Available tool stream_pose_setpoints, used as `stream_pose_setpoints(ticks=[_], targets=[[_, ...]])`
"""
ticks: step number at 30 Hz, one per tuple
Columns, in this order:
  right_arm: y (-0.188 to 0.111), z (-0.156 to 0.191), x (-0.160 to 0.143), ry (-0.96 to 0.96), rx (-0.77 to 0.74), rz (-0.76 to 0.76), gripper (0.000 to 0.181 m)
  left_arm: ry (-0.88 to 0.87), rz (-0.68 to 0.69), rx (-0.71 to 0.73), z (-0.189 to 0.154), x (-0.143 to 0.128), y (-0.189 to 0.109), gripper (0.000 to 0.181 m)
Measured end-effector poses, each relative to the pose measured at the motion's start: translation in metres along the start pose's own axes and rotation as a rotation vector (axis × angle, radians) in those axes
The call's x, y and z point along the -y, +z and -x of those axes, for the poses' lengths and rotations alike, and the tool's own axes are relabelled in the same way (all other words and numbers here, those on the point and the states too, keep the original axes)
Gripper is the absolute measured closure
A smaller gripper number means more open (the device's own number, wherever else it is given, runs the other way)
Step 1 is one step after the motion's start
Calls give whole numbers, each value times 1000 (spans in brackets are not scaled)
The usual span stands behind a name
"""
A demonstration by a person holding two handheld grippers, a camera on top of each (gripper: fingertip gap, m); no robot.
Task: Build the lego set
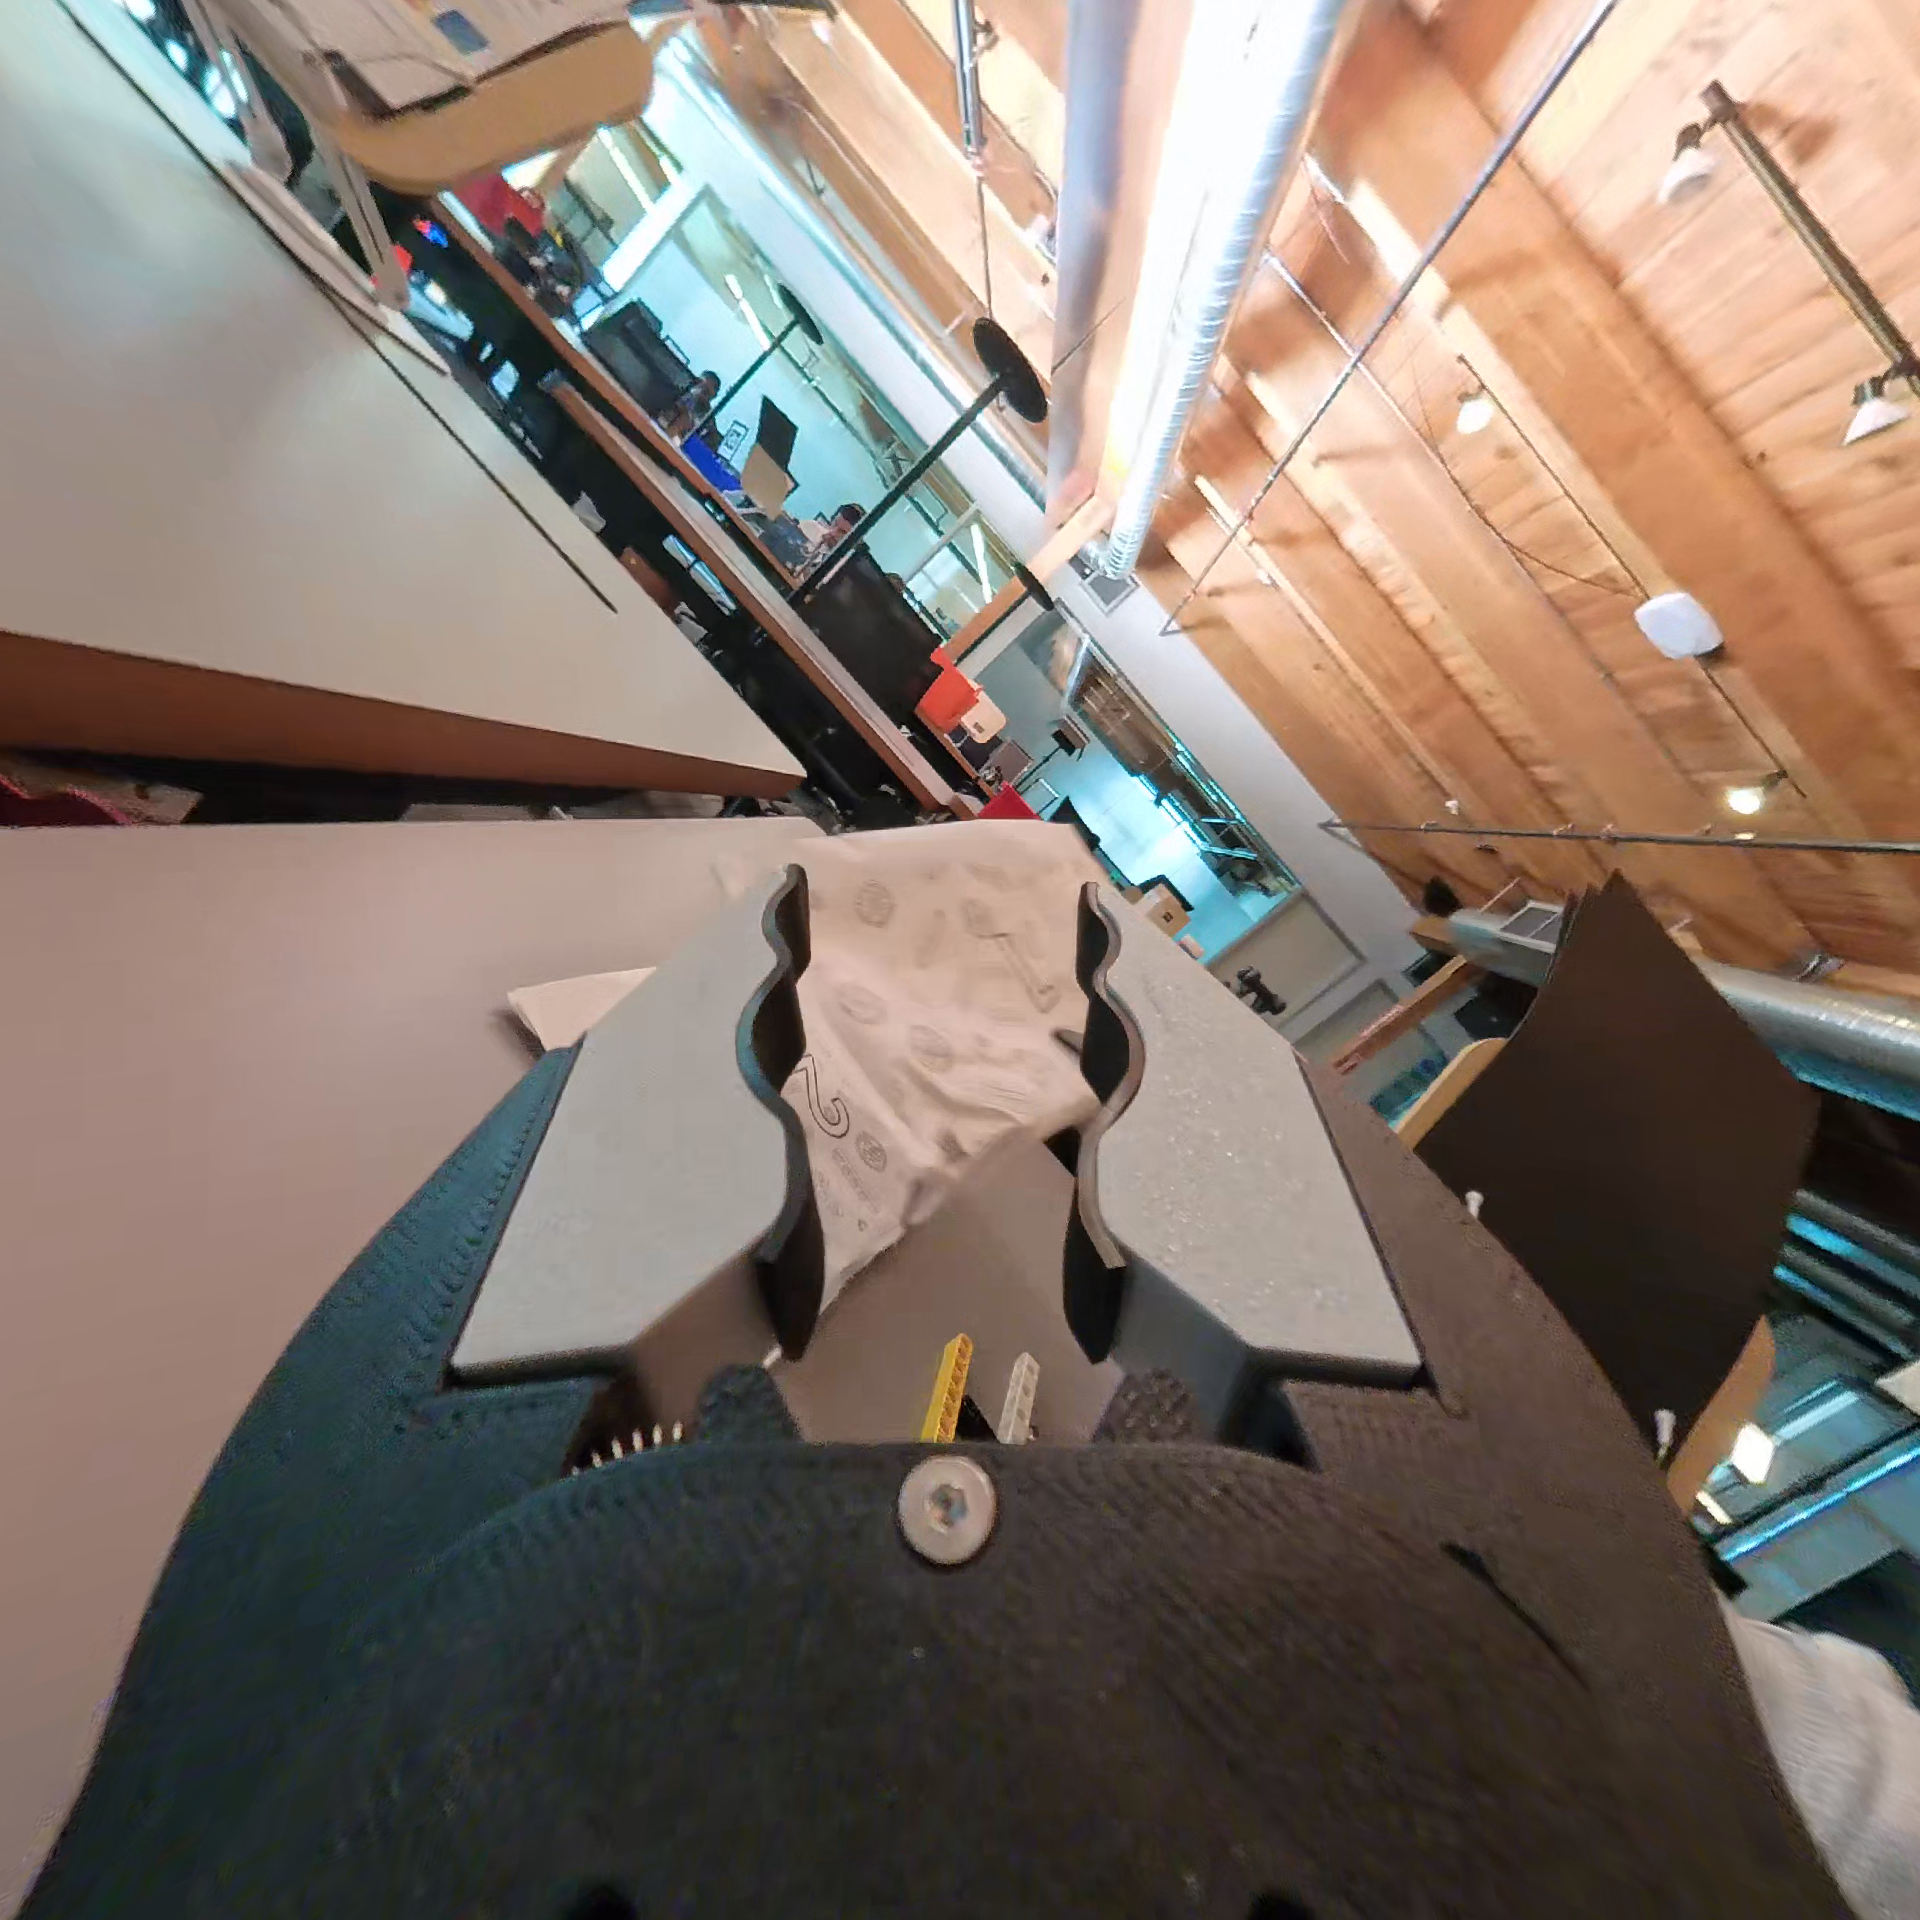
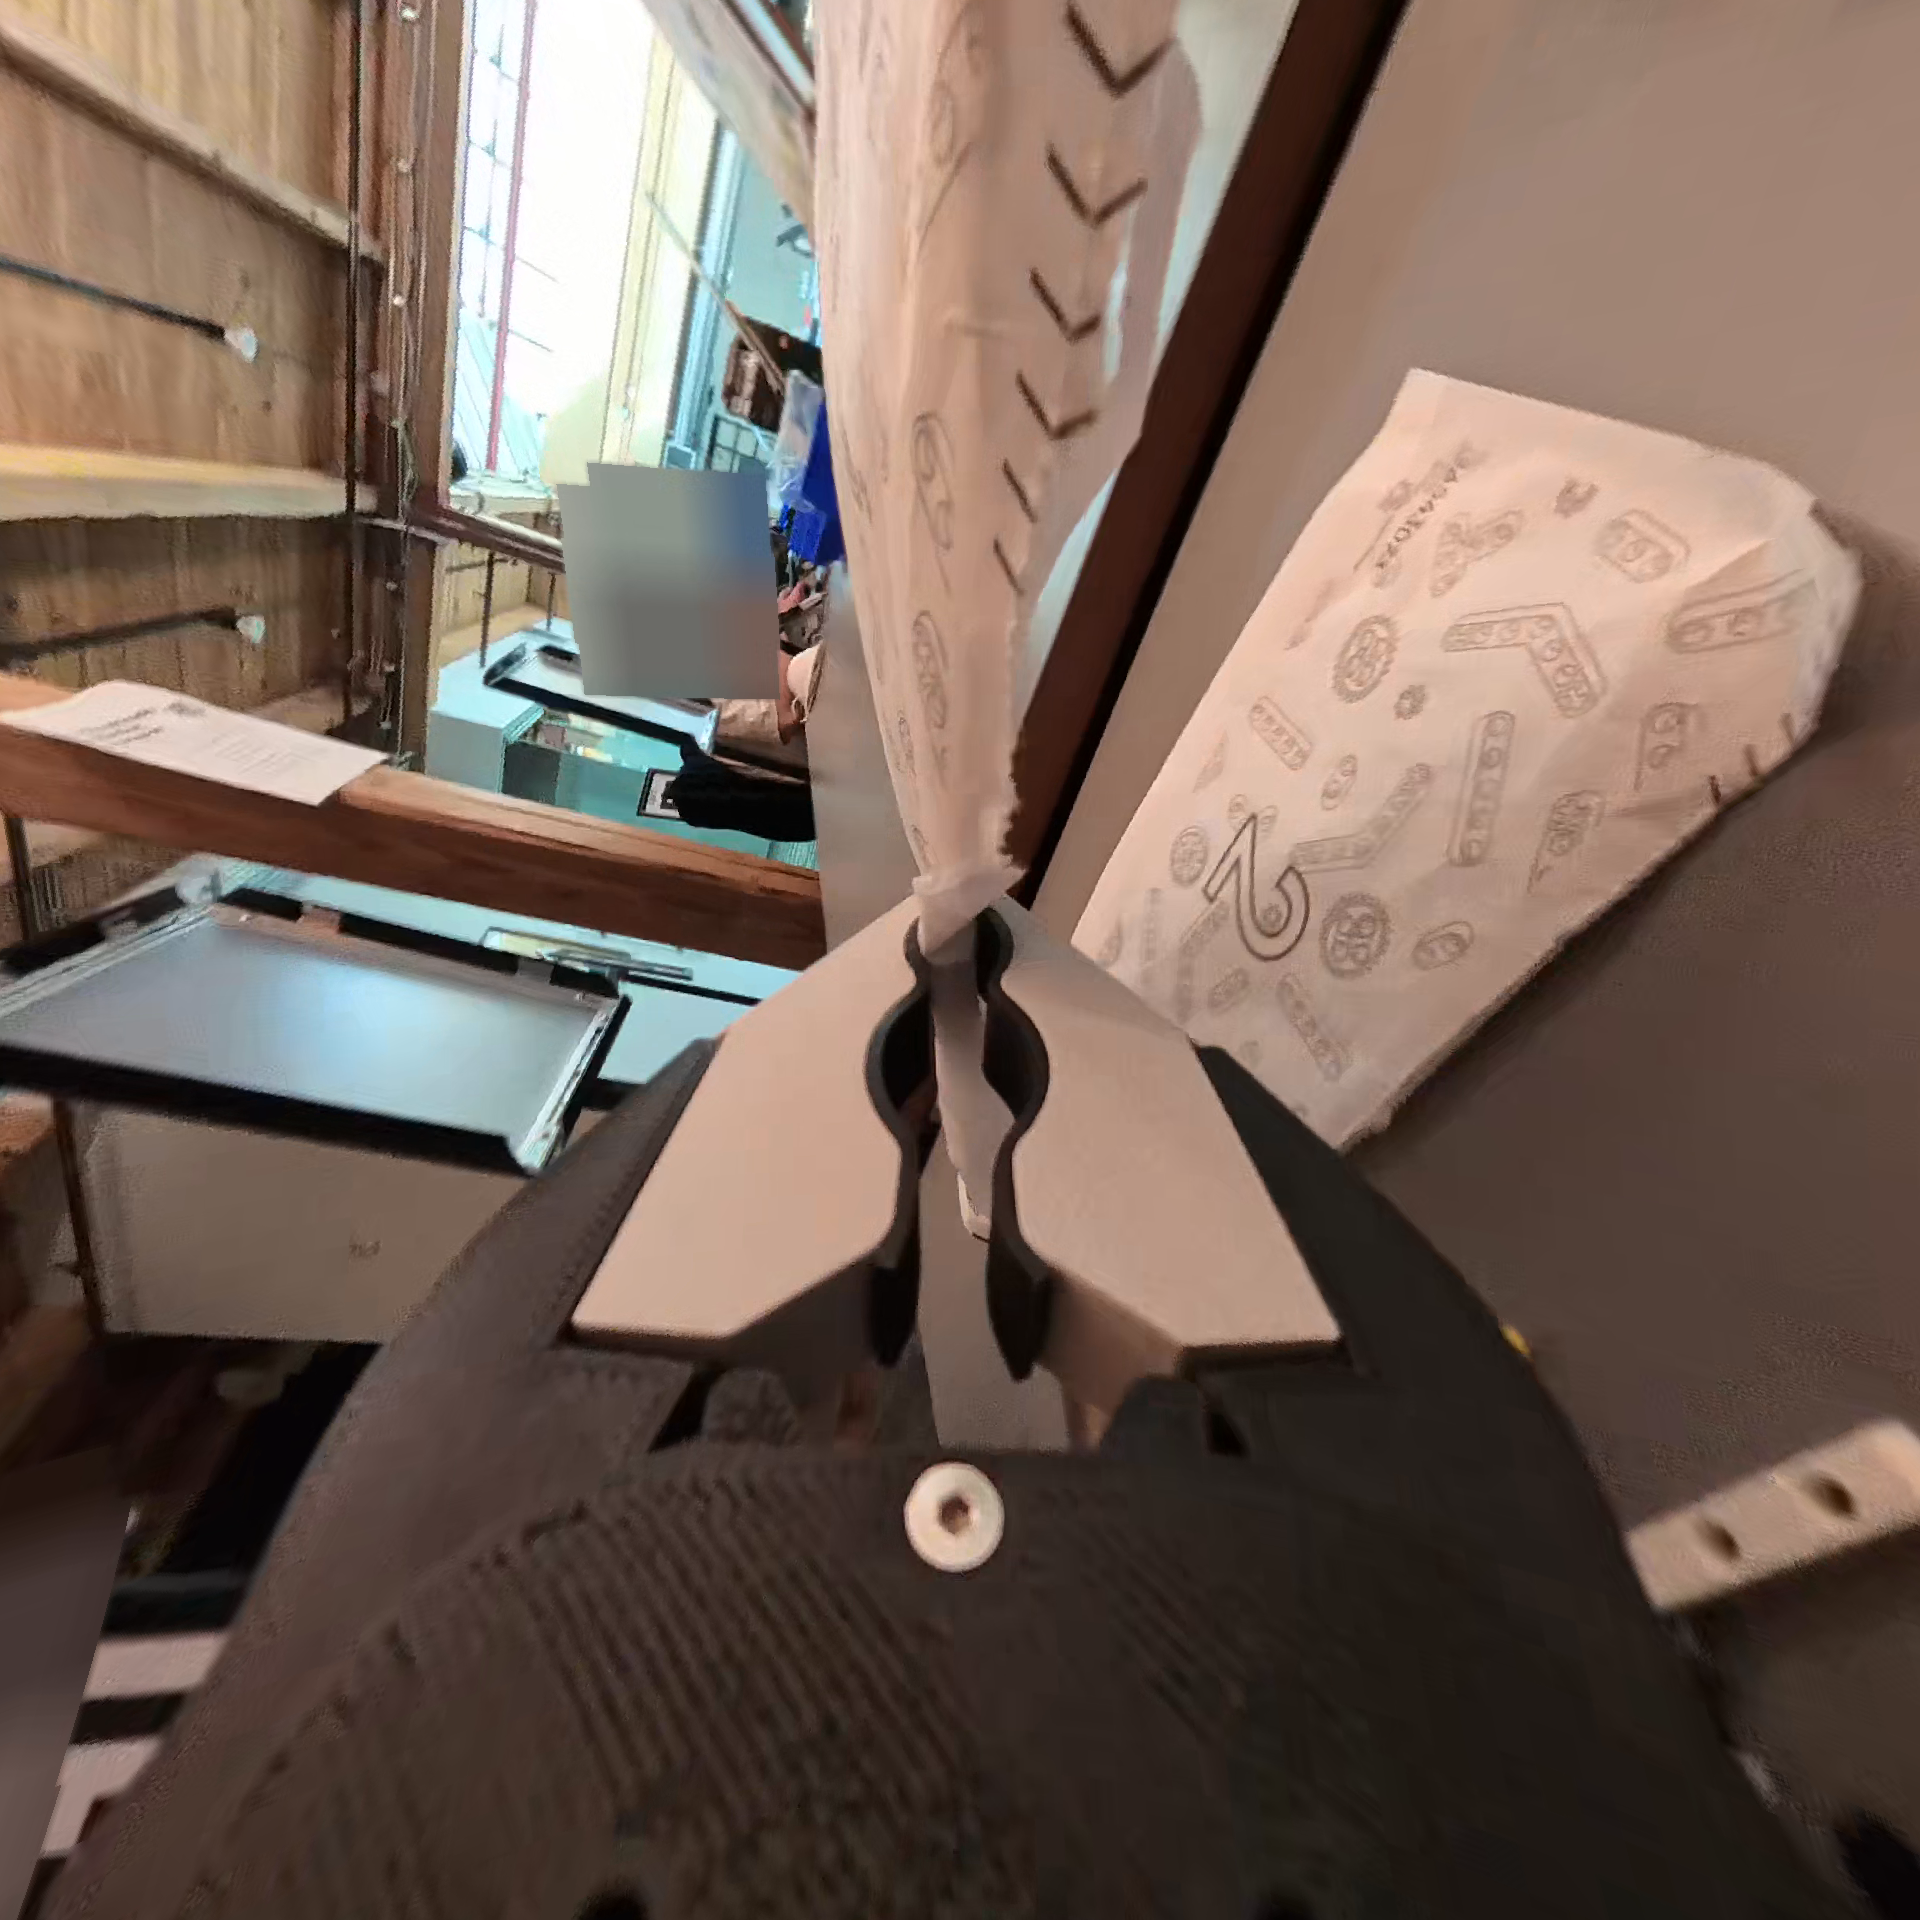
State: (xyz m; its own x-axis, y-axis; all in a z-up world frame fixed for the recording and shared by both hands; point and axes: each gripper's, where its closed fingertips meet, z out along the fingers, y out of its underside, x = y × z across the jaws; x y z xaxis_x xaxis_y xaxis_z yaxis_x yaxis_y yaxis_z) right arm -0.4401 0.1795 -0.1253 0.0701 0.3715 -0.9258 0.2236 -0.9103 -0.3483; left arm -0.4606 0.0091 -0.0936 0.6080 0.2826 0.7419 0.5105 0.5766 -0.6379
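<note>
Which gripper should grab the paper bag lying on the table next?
Left. The left gripper is open with the lying bag right ahead; the right gripper is busy, shut on another paper bag.

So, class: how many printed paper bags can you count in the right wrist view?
2. One paper bag hangs pinched in the right gripper; the other bag lies on the table. More may be hidden.

The yellow beam point(image 1: 953, 1387) and white beam point(image 1: 1020, 1397) are half hidden behind the left gripper's body. The pinched paper bag point(image 2: 966, 312) is cut off by the top edge. A grey holed piece point(image 2: 1782, 1527) is cropped at the right edge.
</note>
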Motion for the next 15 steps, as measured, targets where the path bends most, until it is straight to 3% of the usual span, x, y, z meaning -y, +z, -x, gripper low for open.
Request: stream_pose_setpoints(ticks=[4,6,10,15], targets=[[27,-26,-13,30,-74,34,177,-35,7,6,6,0,2,132],[29,-36,-17,14,-126,49,163,-26,6,6,5,1,3,133],[20,-44,-15,-50,-209,60,124,-17,15,0,2,-3,4,134],[-8,-38,-10,-153,-261,65,125,-11,22,-4,0,-6,4,136]])
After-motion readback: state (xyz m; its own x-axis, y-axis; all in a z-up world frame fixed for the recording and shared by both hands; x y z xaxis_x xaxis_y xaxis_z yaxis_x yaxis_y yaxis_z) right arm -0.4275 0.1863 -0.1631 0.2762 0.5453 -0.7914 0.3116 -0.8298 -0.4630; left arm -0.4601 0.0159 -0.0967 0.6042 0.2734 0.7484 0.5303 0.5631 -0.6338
